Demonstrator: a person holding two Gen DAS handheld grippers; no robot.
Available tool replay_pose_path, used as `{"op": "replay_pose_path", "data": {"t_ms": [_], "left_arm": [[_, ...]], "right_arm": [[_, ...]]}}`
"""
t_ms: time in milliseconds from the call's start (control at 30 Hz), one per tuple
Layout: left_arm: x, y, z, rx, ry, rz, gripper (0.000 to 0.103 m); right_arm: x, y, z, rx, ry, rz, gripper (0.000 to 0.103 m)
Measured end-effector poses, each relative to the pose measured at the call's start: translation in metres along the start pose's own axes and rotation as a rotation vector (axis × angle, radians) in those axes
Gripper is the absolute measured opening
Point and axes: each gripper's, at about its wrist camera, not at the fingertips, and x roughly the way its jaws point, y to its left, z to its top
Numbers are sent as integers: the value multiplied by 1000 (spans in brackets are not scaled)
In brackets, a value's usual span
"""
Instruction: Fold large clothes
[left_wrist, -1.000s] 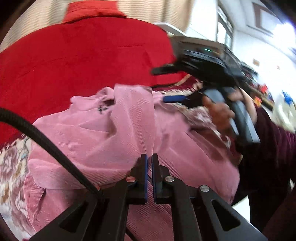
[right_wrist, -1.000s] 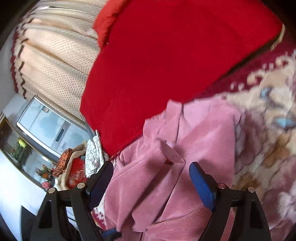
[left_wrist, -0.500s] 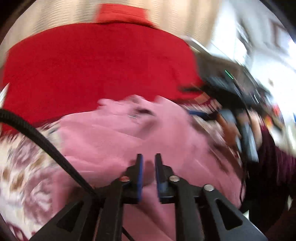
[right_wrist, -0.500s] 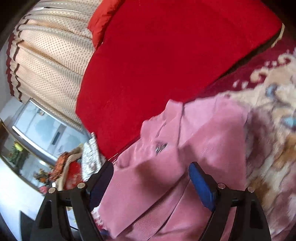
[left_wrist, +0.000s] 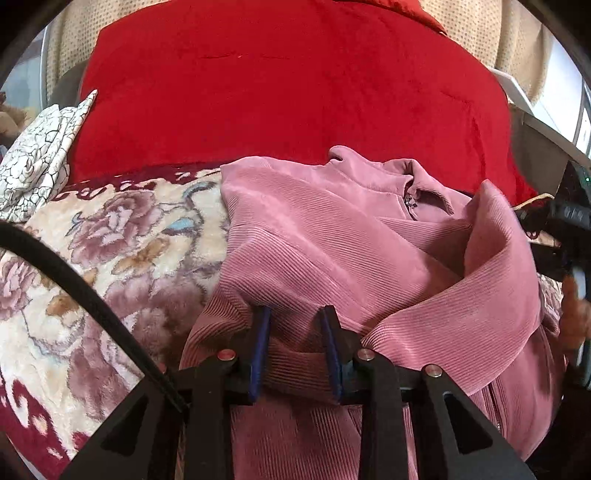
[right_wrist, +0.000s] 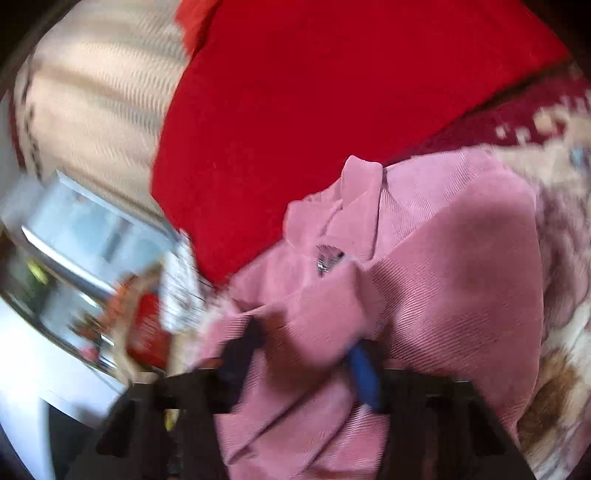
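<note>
A pink corduroy jacket (left_wrist: 332, 240) lies crumpled on a floral blanket (left_wrist: 129, 258), collar and zip pull (left_wrist: 408, 201) toward the back. My left gripper (left_wrist: 294, 347) sits low at the jacket's near edge. Its blue pads stand a little apart with a ridge of the fabric between them, not squeezed. In the blurred right wrist view the jacket (right_wrist: 443, 258) fills the middle. My right gripper (right_wrist: 303, 354) is closing, and a thick fold below the collar is bunched between its fingers, spilling over the blue pad (right_wrist: 364, 369).
A big red quilt (left_wrist: 277, 92) rises behind the jacket. A white crackle-patterned cushion (left_wrist: 33, 162) lies at the left. A black cable (left_wrist: 74, 288) crosses the left wrist view. A person's hand (left_wrist: 576, 314) holds the other gripper's black body (left_wrist: 569, 218) at the right edge. Beige curtain (right_wrist: 92, 92) hangs behind.
My left gripper went from shut to slightly open and swung over the jacket's near edge. My right gripper's wide jaws came together on a fold of the jacket.
</note>
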Motion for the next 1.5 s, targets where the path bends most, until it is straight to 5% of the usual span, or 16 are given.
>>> {"op": "replay_pose_path", "data": {"t_ms": [100, 333, 500, 600, 667, 700, 833, 1067, 1133, 1267, 1400, 1500], "left_arm": [[-2, 6, 2, -27, -4, -14, 28], [-13, 19, 7, -105, -70, 6, 26], [-11, 29, 12, -164, -72, 40, 15], [-6, 26, 11, -132, -50, 89, 12], [-6, 24, 11, -121, -54, 96, 12], [-5, 23, 12, -123, -57, 95, 12], [-3, 24, 13, -149, -50, 69, 12], [-7, 18, 10, -117, -59, 57, 12], [-7, 19, 10, -121, -59, 50, 12], [-5, 22, 11, -136, -53, 43, 11], [-10, 30, 13, -180, -84, 36, 10], [-19, 32, 15, -194, -124, 37, 10]], "right_arm": [[9, 10, -8, -52, 5, -30, 14], [-67, 56, -14, -212, -236, 130, 11], [-69, 27, -6, -124, -150, 59, 15], [-68, -7, 3, 26, -87, 0, 29], [-74, -18, 5, 57, -114, -32, 57], [-78, -23, 5, 69, -135, -40, 84], [-90, -31, 9, 86, -190, 3, 86], [-35, -6, 15, 19, -97, -75, 64], [-16, -7, 15, 27, -68, -109, 39], [7, -6, 10, -23, -58, -199, 12], [-25, 32, 2, -127, -215, -192, 9], [-82, 79, -9, -233, -384, -36, 9]]}}
